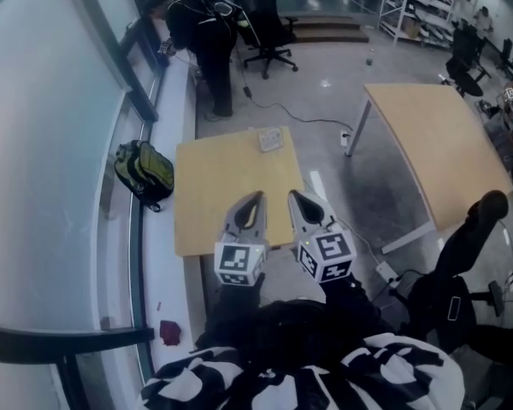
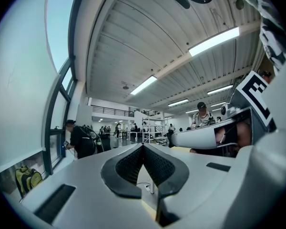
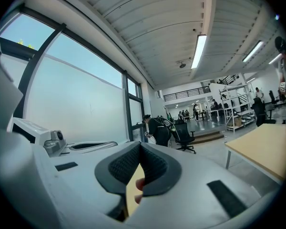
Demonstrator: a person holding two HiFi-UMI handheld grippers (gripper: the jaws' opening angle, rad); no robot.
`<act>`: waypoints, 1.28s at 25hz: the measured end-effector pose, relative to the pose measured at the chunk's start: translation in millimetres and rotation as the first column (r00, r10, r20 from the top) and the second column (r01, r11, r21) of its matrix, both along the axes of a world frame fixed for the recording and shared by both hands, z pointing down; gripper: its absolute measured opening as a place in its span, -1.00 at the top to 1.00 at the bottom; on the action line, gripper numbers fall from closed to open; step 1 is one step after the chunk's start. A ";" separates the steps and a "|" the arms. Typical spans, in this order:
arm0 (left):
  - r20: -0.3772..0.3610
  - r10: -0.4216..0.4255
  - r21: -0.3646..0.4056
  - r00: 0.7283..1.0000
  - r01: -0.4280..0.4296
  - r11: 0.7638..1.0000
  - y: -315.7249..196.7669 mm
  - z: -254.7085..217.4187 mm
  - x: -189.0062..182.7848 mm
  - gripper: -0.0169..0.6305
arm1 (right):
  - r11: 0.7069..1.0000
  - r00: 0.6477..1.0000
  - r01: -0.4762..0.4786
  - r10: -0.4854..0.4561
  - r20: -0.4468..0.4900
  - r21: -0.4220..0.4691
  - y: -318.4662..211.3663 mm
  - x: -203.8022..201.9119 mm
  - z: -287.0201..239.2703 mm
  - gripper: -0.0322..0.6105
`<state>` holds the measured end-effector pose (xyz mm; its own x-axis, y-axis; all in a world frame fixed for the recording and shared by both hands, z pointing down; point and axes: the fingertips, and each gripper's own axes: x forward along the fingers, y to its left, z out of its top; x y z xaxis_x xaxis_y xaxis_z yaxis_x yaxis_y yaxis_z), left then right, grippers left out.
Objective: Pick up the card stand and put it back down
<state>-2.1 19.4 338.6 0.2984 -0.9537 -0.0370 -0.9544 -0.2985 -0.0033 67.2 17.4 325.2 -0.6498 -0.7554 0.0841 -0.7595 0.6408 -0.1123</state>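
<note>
wooden table (image 1: pixel 214 203) holds the card stand (image 1: pixel 271 138) near its far edge, well apart from both grippers, with bare wood between it and the jaws. the left gripper (image 1: pixel 258 195) and right gripper (image 1: pixel 294 193) hang side by side over the near edge — each with jaws clenched tip to tip on nothing. grey floor runs all round, with a glass wall on the left. a green backpack (image 1: pixel 144 171) lies by the window, a second table (image 1: pixel 436 143) stands to the right, and a person in black (image 1: pixel 209 41) and an office chair (image 1: pixel 265 20) are beyond.
</note>
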 end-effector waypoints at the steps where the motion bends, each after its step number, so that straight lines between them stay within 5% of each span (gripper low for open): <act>1: 0.003 0.000 -0.002 1.000 0.000 1.000 -0.9 0.2 -0.1 0.94 | 1.000 1.000 0.002 -0.002 0.002 -0.001 -1.0 -0.4 0.0 0.85; 32: 0.042 0.001 -0.084 0.999 0.003 0.996 -14.0 24.5 -0.9 0.94 | 1.000 0.999 0.022 -0.022 0.023 -0.021 -12.8 -0.5 5.3 0.85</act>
